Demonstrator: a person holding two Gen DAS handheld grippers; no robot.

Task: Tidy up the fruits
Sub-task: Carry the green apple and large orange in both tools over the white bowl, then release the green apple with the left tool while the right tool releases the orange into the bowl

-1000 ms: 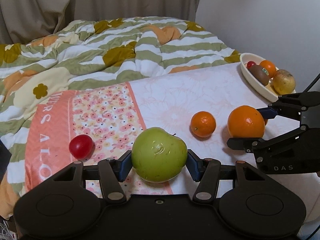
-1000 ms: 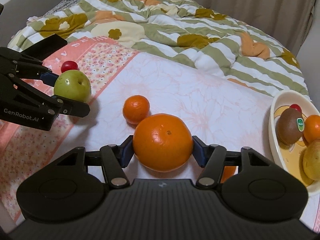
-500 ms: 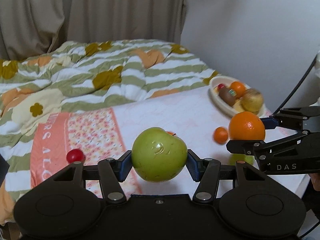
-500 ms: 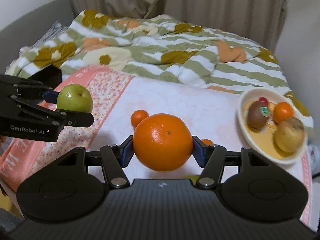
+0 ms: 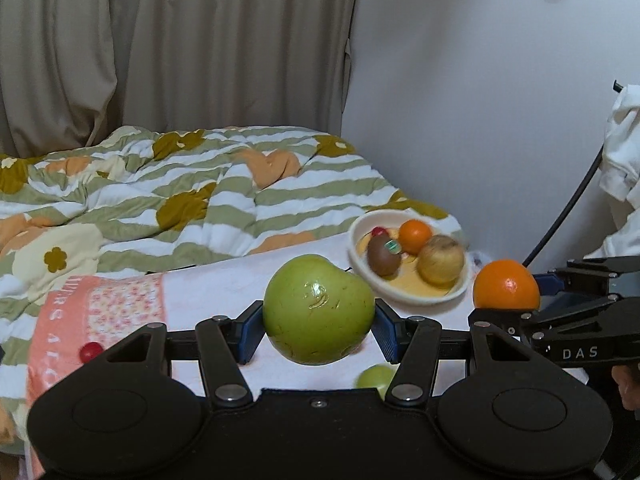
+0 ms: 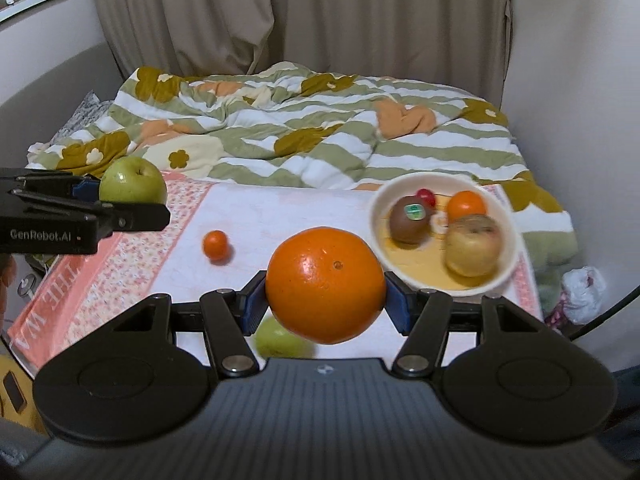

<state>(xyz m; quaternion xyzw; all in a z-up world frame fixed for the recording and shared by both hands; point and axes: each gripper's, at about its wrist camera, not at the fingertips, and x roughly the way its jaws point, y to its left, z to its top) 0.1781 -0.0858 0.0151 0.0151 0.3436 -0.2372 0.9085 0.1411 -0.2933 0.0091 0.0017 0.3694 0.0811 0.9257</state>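
My left gripper (image 5: 318, 332) is shut on a green apple (image 5: 318, 310) and holds it in the air above the bed; the apple also shows in the right wrist view (image 6: 133, 180). My right gripper (image 6: 325, 304) is shut on a large orange (image 6: 325, 284), also raised; it shows at the right of the left wrist view (image 5: 506, 286). A cream bowl (image 6: 498, 280) at the bed's right side holds a kiwi (image 6: 410, 220), a small orange (image 6: 466, 205), a yellow-brown apple (image 6: 474, 246) and a red fruit (image 6: 426, 197).
On the pink-and-white floral cloth (image 6: 280, 216) lie a small mandarin (image 6: 215, 245), a small green fruit (image 6: 278, 340) partly hidden under my right gripper, and a red fruit (image 5: 90, 351) at the left. A striped quilt (image 6: 304, 140) covers the far bed. Wall on the right, curtains behind.
Both grippers have lifted their fruits well off the bed and pulled back. The bowl now sits nearer the middle of both views. A small green fruit has come into sight below.
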